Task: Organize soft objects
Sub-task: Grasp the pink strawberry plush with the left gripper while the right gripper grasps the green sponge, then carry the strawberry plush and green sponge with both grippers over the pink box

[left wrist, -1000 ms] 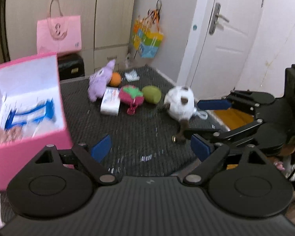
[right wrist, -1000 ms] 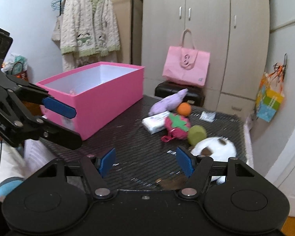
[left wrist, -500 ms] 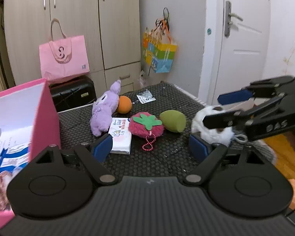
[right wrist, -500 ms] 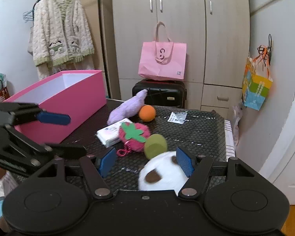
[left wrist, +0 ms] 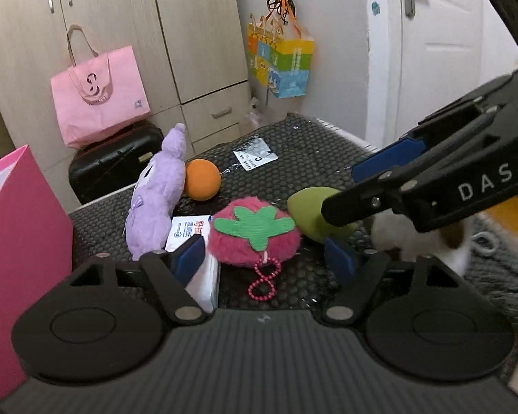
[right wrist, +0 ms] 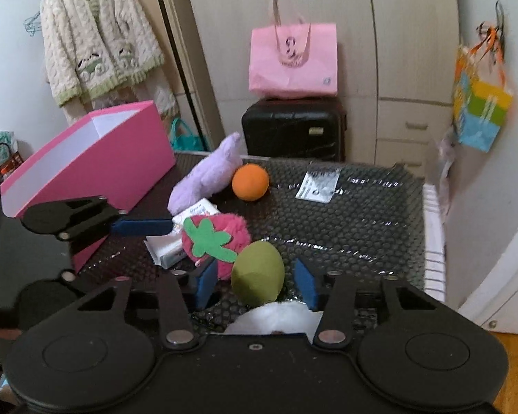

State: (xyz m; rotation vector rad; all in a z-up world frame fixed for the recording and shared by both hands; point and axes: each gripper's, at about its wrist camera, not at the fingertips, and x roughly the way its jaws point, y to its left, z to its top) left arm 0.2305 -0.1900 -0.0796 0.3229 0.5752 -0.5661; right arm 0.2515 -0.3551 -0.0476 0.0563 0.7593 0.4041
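Note:
A pink plush strawberry (left wrist: pixel 253 238) with a green leaf and bead chain lies on the black mat, just ahead of my open left gripper (left wrist: pixel 264 260). It also shows in the right wrist view (right wrist: pixel 216 238). A green soft egg (right wrist: pixel 258 272) sits between the open fingers of my right gripper (right wrist: pixel 255 281), which reaches in from the right in the left wrist view (left wrist: pixel 342 193). A white and brown plush (right wrist: pixel 276 319) lies under the right gripper. A purple plush (left wrist: pixel 157 195), an orange ball (left wrist: pixel 202 179) and a tissue pack (left wrist: pixel 198 241) lie behind.
An open pink box (right wrist: pixel 89 158) stands at the left of the mat. A small paper packet (right wrist: pixel 317 186) lies at the back. A black suitcase (right wrist: pixel 293 131) with a pink bag stands behind the table. The mat's right edge (right wrist: pixel 428 227) drops toward the door.
Both grippers moved forward toward the toys. The left now faces the strawberry closely. The right passed over the white plush and now straddles the green egg.

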